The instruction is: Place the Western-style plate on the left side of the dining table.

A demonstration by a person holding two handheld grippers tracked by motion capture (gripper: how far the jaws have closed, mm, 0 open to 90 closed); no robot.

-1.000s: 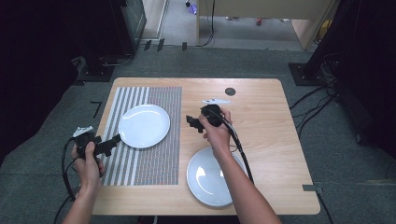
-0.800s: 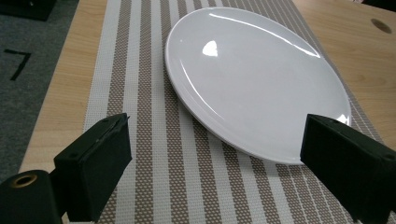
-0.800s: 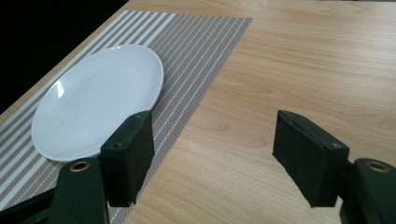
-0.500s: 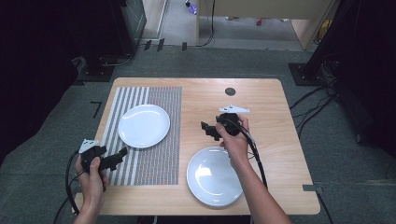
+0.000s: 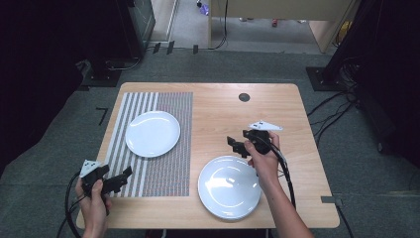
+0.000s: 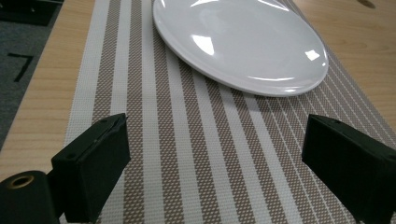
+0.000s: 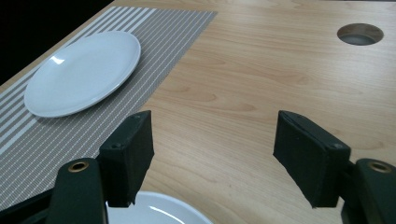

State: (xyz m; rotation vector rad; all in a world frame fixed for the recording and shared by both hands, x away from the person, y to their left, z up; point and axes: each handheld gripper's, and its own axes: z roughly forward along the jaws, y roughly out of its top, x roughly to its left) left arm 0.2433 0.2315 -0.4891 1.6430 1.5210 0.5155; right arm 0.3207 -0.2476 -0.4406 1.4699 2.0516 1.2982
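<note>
Left gripper (image 5: 121,179), jaws spread and empty, hovers over the near edge of the striped placemat (image 5: 166,171); a white plate (image 5: 152,133) lies on the mat just ahead of its jaws. Right gripper (image 5: 236,145), jaws likewise spread with nothing between them, hangs above bare wooden table (image 5: 218,114); a second white plate (image 5: 229,187) lies directly beneath and behind its jaws.
</note>
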